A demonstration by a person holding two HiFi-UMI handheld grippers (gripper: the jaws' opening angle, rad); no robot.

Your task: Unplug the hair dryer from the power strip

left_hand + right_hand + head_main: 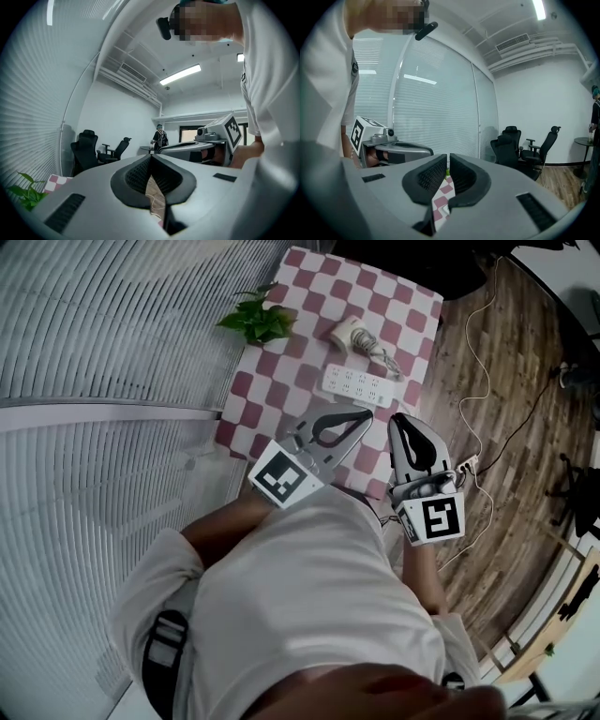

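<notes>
Checkered pink-and-white desk (pixel 255 401) carries the white power strip (pixel 359 385), with the hair dryer (pixel 350 332) just beyond it. Nearer, left tongs (pixel 367 415) and right tongs (pixel 397 420) are closed and empty.

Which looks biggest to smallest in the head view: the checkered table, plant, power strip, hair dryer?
1. checkered table
2. plant and power strip: look about alike, so no ranking between them
3. hair dryer

No legible text, label, brand or number anywhere.
</notes>
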